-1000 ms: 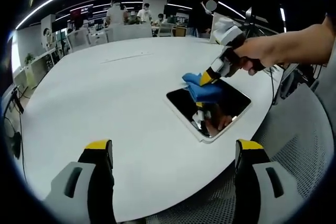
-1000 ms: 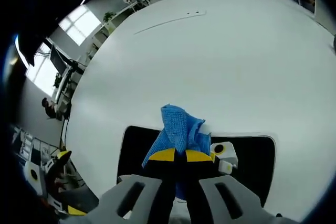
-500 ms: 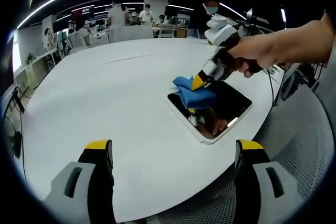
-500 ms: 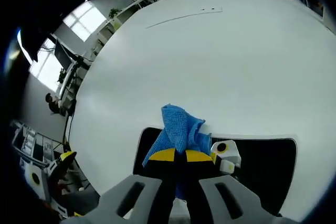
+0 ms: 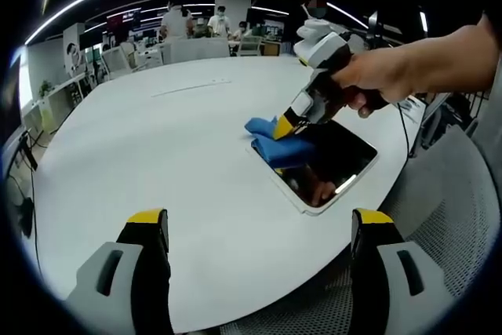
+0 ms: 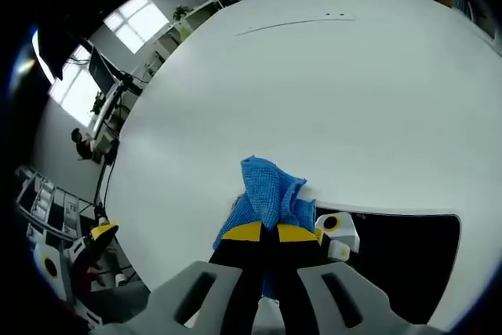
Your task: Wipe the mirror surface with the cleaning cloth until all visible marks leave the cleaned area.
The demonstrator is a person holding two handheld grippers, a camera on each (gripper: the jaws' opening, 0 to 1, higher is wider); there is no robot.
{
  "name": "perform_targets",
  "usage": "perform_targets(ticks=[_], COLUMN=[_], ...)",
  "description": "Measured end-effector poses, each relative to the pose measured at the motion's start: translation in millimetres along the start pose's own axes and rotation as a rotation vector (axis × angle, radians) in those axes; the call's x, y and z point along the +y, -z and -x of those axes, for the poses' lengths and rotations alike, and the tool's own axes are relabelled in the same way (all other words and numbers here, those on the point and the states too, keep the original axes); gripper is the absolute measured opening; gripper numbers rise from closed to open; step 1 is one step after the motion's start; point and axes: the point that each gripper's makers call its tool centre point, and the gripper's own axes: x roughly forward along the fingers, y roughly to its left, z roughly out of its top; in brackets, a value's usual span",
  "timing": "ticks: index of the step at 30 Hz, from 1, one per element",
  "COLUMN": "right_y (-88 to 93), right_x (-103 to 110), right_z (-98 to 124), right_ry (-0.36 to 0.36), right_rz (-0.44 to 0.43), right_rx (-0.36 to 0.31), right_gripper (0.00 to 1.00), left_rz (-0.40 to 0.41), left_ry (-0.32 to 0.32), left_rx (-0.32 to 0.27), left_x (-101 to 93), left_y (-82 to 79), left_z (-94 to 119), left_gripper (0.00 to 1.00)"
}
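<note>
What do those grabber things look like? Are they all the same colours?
Yes. The left gripper has two chunky jaws, black with bright yellow tips and pale grey shells lower down. The right gripper matches: yellow-tipped black jaws, a white-grey body and a dark handle. The hand holding it wears no glove, and no sleeve shows on the arm.

The left gripper (image 5: 259, 229), grey with yellow-tipped black jaws, points forward with its jaws spread wide apart and nothing between them. The right gripper (image 6: 263, 232), of the same make, has its jaws pressed together, pinching a fold of blue waffle-weave cloth (image 6: 269, 194). In the left gripper view a bare hand (image 5: 367, 82) grips its handle, forearm reaching in from the right and the tool angled downward.
</note>
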Motion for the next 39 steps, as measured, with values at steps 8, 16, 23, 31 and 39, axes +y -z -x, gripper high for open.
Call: perform_targets(ticks=[8,16,23,31,39], right_y=[-1.6,-1.1,8.3,20.1,32.2], right_x=[14.9,12.1,14.0,17.1,20.6], right_z=[-5.5,-5.5,-3.2,1.0,6.4], right_ry=[-0.007,-0.009,-0.021,-0.017,-0.021], right_rz=[0.026,0.02,0.013,0.041,0.052], right_rx=[0.004,0.002,0.01,0.018,0.027], right_gripper=[0.0,0.0,0.0,0.0,0.0], left_rz=[-0.002,-0.002,-0.005,-0.01,-0.014], left_ry=[-0.001,-0.003,-0.005,-0.008,-0.012], left_rx=[-0.005,-0.006,-0.006,-0.008,-0.01], left_x=[0.3,1.2,1.5,1.4,2.0], left_y=[-0.7,-0.4,-0.5,-1.4,-1.5], left_z=[-0.1,-0.1,-0.1,0.7,0.8], left_gripper=[0.95,0.95,0.95,0.94,0.94])
